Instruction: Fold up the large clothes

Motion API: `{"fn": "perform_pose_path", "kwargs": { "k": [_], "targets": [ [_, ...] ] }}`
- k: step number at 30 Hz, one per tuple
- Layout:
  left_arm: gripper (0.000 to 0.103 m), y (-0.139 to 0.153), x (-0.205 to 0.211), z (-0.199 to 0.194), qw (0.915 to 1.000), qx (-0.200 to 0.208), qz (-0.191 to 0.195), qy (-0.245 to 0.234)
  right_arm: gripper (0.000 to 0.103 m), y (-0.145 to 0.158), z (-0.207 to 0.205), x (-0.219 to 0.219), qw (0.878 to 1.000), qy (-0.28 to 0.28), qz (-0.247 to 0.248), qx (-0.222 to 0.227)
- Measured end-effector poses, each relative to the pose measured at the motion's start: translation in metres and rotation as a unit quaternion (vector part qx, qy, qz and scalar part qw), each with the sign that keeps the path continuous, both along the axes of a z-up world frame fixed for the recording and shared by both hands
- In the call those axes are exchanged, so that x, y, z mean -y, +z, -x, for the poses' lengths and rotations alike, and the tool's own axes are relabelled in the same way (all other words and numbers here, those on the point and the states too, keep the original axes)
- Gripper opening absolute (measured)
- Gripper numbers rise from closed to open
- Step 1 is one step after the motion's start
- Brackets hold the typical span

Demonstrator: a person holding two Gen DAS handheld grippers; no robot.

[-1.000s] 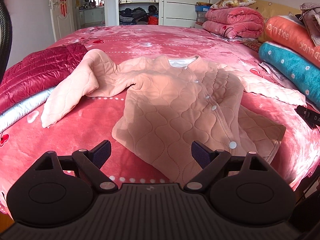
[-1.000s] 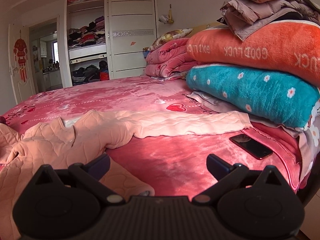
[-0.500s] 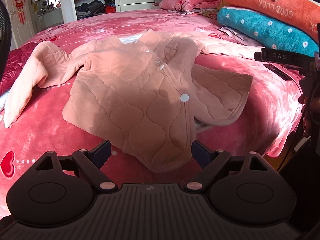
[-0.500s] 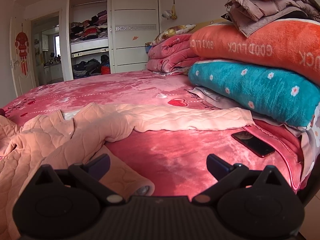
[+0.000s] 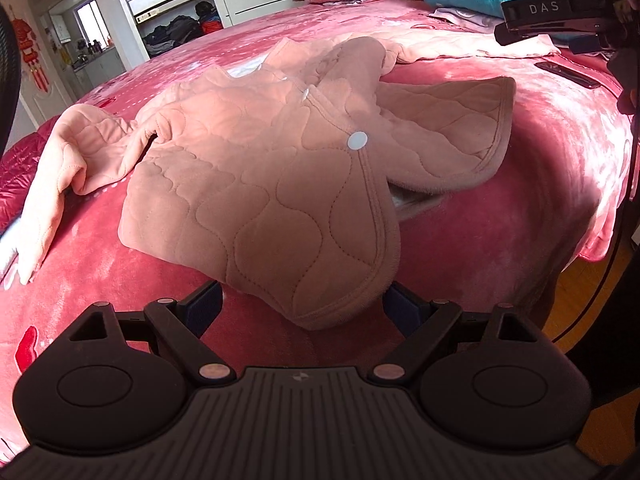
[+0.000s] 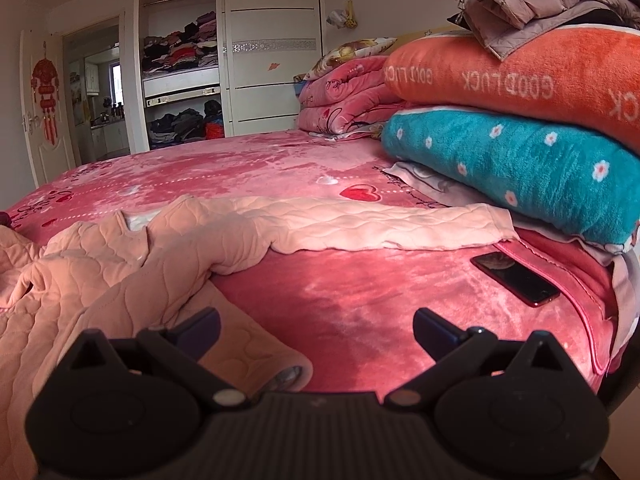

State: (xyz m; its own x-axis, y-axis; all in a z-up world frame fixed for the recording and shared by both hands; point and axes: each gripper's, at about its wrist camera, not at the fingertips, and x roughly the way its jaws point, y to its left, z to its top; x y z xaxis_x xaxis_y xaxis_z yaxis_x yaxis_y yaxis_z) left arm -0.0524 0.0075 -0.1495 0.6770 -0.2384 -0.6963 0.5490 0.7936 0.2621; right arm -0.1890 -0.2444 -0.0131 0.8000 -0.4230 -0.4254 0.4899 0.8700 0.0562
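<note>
The bed, under a red plush cover with hearts, carries everything. A stack of folded blankets, orange on teal, lies along its right edge, and a white wardrobe with open shelves stands past its far edge. The jacket, peach and quilted in a wavy pattern with white snap buttons down its front, lies spread near the bed's near edge; its long axis runs from the hem at the near edge toward the collar at the far side. The front panels are parted at the bottom: one flap hangs forward in a rounded lobe, the other splays toward the right edge. One sleeve stretches flat toward the blankets on the right, its cuff just beside them; the other sleeve bends toward the left edge. The left gripper is spread wide and holds nothing; the hem's rounded lobe sits between its blue-padded fingers, and whether a pad touches the cloth I cannot tell. The right gripper is also spread wide and empty, over the red cover near the near edge; its left finger shows in front of the splayed flap, contact unclear. A dark phone lies near the right edge, by the blankets.
</note>
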Motion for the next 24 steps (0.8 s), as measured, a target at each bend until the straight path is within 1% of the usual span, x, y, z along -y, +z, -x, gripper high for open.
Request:
{"fn": "perform_pose_path", "kwargs": {
  "k": [2,5,10,18,21,24],
  "targets": [
    [0.103,-0.003,0.002,0.0,0.9999,0.008,-0.007,0.002,0.102,-0.001,-0.001,0.0,1.0,0.004,0.001,-0.002],
    [0.103,-0.003,0.002,0.0,0.9993,0.033,-0.016,0.008,0.102,-0.002,-0.002,0.002,1.0,0.008,0.003,-0.006],
    [0.103,0.006,0.002,-0.009,0.9974,0.067,-0.001,0.026,0.102,-0.005,-0.007,0.005,1.0,0.012,0.0,-0.011],
    [0.103,0.013,0.003,-0.039,0.9954,0.074,0.017,0.059,0.102,-0.01,-0.016,0.007,0.999,0.023,-0.009,-0.021],
    [0.103,0.016,0.001,-0.05,0.9935,0.08,0.028,0.077,0.102,-0.012,-0.02,0.005,0.999,0.034,-0.007,-0.027],
    [0.103,0.02,-0.003,-0.062,0.9925,0.081,0.04,0.083,0.102,-0.015,-0.026,0.002,0.998,0.048,-0.003,-0.034]
  ]
}}
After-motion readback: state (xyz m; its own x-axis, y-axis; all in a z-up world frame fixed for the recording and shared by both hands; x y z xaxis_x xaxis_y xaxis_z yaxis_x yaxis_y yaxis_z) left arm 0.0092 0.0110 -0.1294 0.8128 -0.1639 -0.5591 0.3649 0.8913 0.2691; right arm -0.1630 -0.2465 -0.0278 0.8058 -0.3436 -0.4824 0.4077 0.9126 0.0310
